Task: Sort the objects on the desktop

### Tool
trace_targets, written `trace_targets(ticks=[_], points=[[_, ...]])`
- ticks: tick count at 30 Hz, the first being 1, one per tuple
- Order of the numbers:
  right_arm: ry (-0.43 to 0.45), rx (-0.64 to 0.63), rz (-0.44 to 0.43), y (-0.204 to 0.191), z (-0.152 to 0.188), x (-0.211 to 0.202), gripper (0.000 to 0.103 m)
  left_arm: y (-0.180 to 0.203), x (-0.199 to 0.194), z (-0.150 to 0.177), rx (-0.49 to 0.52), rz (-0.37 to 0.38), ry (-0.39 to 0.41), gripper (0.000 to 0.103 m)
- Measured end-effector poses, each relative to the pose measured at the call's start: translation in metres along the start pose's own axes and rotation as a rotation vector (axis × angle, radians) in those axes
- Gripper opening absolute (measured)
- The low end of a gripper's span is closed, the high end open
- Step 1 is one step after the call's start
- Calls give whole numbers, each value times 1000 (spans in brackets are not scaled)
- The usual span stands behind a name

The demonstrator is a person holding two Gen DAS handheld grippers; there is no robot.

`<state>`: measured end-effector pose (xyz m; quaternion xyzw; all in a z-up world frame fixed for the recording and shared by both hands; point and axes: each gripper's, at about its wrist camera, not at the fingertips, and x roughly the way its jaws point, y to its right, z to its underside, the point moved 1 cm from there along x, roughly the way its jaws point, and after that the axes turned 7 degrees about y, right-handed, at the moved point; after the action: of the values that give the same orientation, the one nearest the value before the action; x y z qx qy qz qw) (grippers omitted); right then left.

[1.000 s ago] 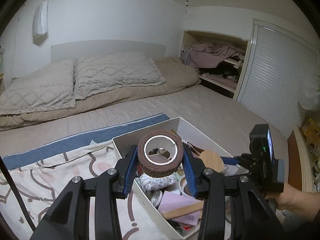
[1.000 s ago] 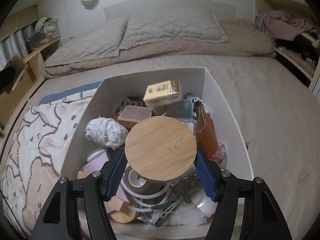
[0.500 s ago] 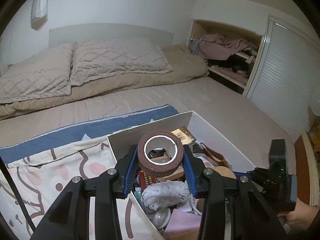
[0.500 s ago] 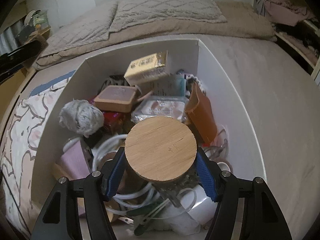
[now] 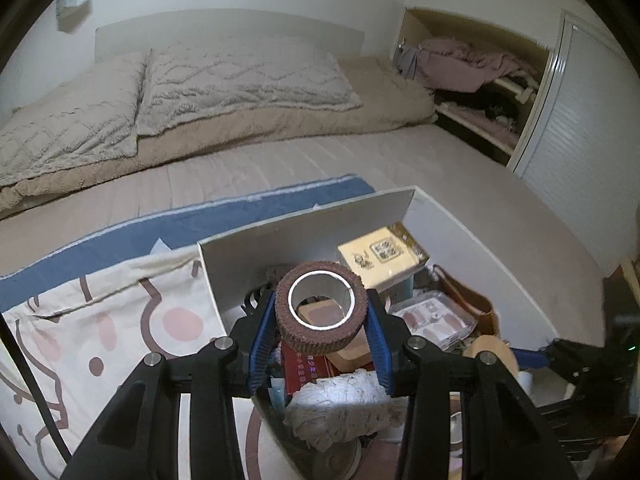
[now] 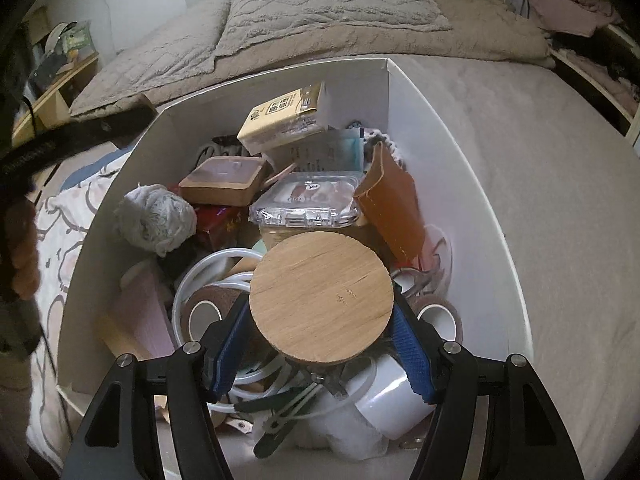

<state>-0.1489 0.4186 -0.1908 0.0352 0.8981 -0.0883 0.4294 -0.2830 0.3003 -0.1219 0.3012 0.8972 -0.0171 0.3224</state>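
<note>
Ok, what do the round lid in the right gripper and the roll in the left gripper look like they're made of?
The round lid looks like wood, light tan and matte, with straight grain lines and small cracks across its flat top. The roll looks like a crepe or fabric-type wrap, brownish-red and finely ridged, wound on a smooth white core, probably plastic or card. Both are clamped between blue gripper pads.

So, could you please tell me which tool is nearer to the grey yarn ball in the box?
Left. The left tool, gripping a brown tape roll, hangs right over the yarn ball; the right tool sits farther along the box.
</note>
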Motion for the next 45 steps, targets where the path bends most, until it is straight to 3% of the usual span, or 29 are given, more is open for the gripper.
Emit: trace_targets(ticks=[7, 8, 9, 11, 20, 23, 28, 30, 45], points=[[34, 31, -31, 1, -1, -12, 68, 0, 12, 10, -5, -32, -42, 43], [37, 35, -34, 1, -2, -13, 68, -1, 13, 11, -12, -37, -44, 50], [38, 40, -37, 1, -2, -13, 68, -2, 13, 11, -23, -41, -43, 68], [40, 45, -40, 1, -3, -14, 68, -5, 9, 11, -53, -43, -20, 83], [88, 50, -33, -5, -14, -26, 69, 2, -3, 10, -4, -54, -37, 84], [133, 31, -19, -14, -22, -37, 93, 4, -14, 7, -4, -67, -20, 90], [172, -10, -18, -28, -31, -56, 95, 10, -34, 1, 11, -80, 3, 96], [174, -15, -11, -33, -34, -62, 103, 14, -46, -2, 28, -91, 16, 100], [269, -60, 28, -68, -45, -122, 103, 31, -144, -16, 117, -154, 111, 102]])
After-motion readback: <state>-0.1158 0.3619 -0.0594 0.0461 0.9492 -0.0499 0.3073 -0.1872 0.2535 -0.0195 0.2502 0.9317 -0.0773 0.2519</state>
